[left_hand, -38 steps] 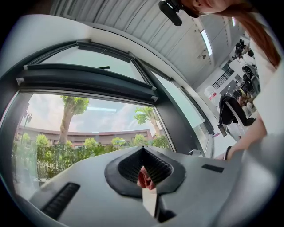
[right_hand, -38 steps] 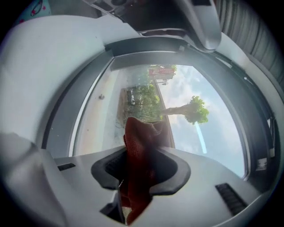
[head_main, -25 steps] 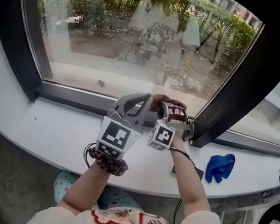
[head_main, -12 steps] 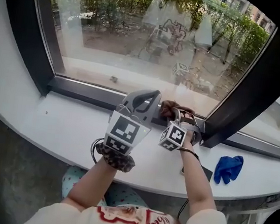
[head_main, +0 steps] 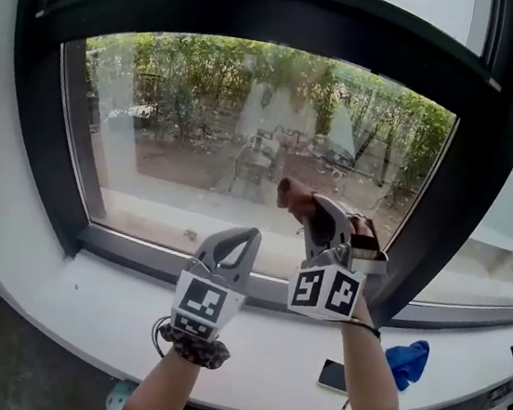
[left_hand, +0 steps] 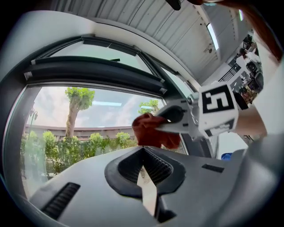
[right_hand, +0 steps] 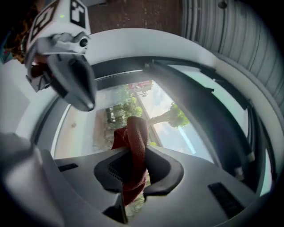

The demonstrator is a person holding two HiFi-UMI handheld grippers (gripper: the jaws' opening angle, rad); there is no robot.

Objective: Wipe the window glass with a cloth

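The window glass (head_main: 181, 133) fills the head view inside a dark frame (head_main: 262, 17). My right gripper (head_main: 305, 206) is raised in front of the pane's lower right part and is shut on a red-brown cloth (head_main: 292, 195). The cloth bunches out past the jaw tips toward the glass; whether it touches the glass I cannot tell. In the right gripper view the cloth (right_hand: 135, 142) is pinched between the jaws. My left gripper (head_main: 249, 236) is lower and to the left, just above the sill. It is shut with nothing in it, and its jaws (left_hand: 144, 162) meet in the left gripper view.
A white sill (head_main: 75, 302) runs under the window. On its right end lie a blue cloth (head_main: 407, 360) and a dark phone (head_main: 334, 376). The dark frame post (head_main: 441, 224) stands just right of the right gripper. A second pane continues to the right.
My right gripper has lifted the red-brown cloth from sill level up in front of the glass. The left gripper rose slightly. The head view tilted upward.
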